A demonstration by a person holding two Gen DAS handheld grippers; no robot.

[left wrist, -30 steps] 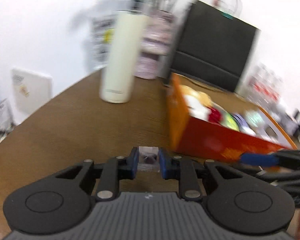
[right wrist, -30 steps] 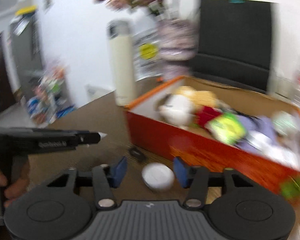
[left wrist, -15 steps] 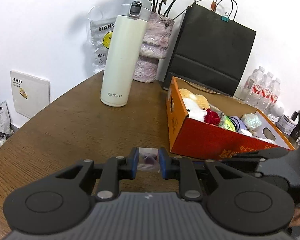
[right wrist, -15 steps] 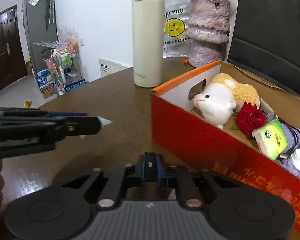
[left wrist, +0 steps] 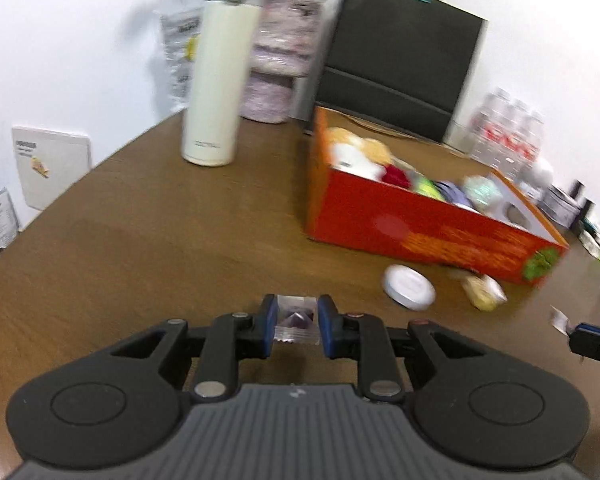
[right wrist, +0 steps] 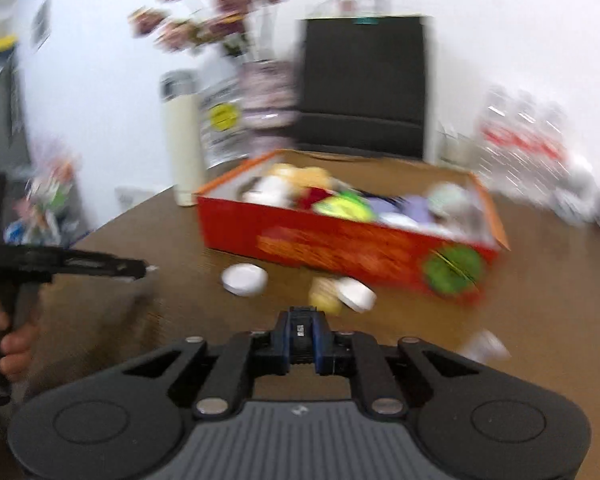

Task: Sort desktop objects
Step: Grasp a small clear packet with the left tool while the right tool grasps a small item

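The right gripper (right wrist: 303, 334) is squeezing a small black thing (right wrist: 300, 332) between its blue pads. A moment ago its jaws were standing wide apart over the table, with a round white tin sitting between them. Now they are almost shut, and the black thing is filling the little gap. The round white tin (right wrist: 245, 279) is still lying on the brown table (left wrist: 140, 220), just in front of the red box (right wrist: 320, 244). So the gripper is not taking the tin; it is taking the black thing. The picture is blurry, so I cannot tell what the black thing is.

The left gripper (left wrist: 296, 312) is doing the same as before. It is pinching a small clear packet (left wrist: 294, 326) with something purple inside, and its jaws are only a little way open.

This is looking like good news for the tidying: both grippers are carrying something, and both things are probably heading for the box, which is already holding toys and other bits.

The red box is sitting ahead of both grippers, a little to the right for the left one. A yellowish lump (right wrist: 324, 294) and the white tin are lying between the right gripper and the box, waiting their turn
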